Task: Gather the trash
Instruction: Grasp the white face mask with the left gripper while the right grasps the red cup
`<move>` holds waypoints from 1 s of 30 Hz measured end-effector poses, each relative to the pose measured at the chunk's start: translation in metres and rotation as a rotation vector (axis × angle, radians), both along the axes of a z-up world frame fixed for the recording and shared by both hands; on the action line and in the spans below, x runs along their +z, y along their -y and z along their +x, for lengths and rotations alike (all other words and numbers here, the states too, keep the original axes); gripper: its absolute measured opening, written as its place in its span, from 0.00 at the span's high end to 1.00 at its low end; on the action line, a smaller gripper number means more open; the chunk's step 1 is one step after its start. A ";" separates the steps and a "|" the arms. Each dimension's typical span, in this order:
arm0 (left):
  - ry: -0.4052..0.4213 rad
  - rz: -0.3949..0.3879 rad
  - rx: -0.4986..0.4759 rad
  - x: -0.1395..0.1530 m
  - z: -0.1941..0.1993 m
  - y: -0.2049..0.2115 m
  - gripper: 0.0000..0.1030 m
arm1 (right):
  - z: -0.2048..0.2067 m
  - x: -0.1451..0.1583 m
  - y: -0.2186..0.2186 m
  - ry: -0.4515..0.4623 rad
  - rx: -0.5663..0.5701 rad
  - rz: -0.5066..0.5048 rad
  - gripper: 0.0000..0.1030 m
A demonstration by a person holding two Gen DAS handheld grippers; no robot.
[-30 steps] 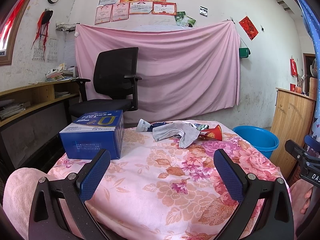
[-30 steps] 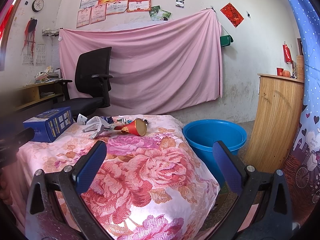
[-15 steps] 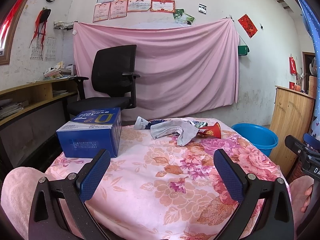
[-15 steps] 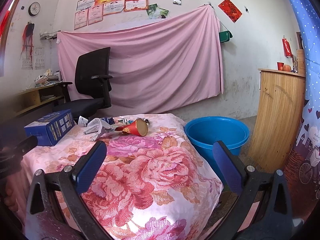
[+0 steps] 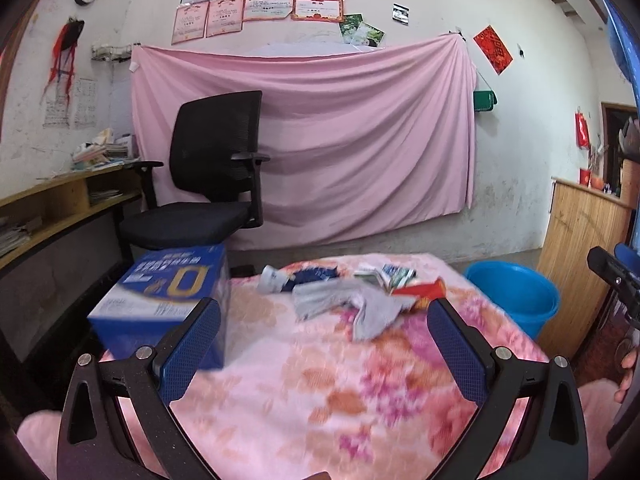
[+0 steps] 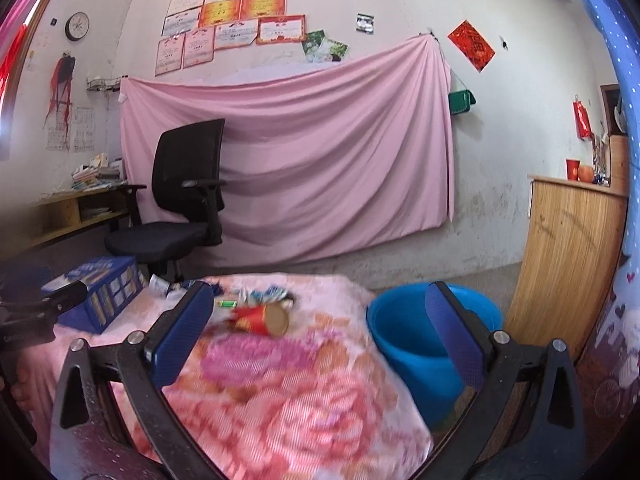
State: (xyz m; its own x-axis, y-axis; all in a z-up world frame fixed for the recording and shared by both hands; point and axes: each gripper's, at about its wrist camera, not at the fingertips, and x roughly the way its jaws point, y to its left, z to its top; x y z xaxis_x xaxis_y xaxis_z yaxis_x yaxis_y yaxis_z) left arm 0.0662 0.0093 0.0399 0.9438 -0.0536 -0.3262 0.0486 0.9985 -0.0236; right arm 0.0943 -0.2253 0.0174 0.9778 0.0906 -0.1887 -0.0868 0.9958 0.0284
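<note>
Trash lies at the far side of the floral-clothed table (image 5: 304,392): a grey crumpled rag (image 5: 360,304), a red paper cup (image 5: 420,290) on its side, a white tube (image 5: 272,278) and several small wrappers (image 5: 384,274). My left gripper (image 5: 324,344) is open and empty, short of the rag. In the right wrist view the red cup (image 6: 262,318) lies ahead between the fingers of my open, empty right gripper (image 6: 320,332), with the wrappers (image 6: 264,294) behind it. A blue bucket (image 6: 432,344) stands on the floor right of the table.
A blue carton (image 5: 164,304) sits on the table's left side. Behind the table stand a black office chair (image 5: 208,192) and a pink sheet (image 5: 320,152) on the wall. A wooden cabinet (image 6: 572,264) is at the right, shelves (image 5: 52,208) at the left.
Both grippers have moved forward toward the trash; the carton, rag and cup appear larger and nearer. The jaws stay wide apart.
</note>
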 end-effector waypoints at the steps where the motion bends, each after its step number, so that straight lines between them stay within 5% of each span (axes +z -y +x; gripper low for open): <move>1: -0.005 -0.018 -0.006 0.005 0.012 -0.001 0.02 | 0.007 0.004 0.001 0.007 -0.007 -0.002 0.00; 9: -0.037 -0.051 -0.016 0.016 0.081 -0.005 0.02 | 0.068 0.012 0.002 -0.015 -0.063 0.009 0.00; 16: -0.158 -0.126 -0.050 -0.014 0.126 -0.009 0.03 | 0.121 -0.012 -0.017 -0.143 -0.011 -0.035 0.00; 30: -0.451 -0.237 -0.218 -0.058 0.163 0.006 0.69 | 0.208 -0.075 -0.055 -0.552 0.191 0.006 0.02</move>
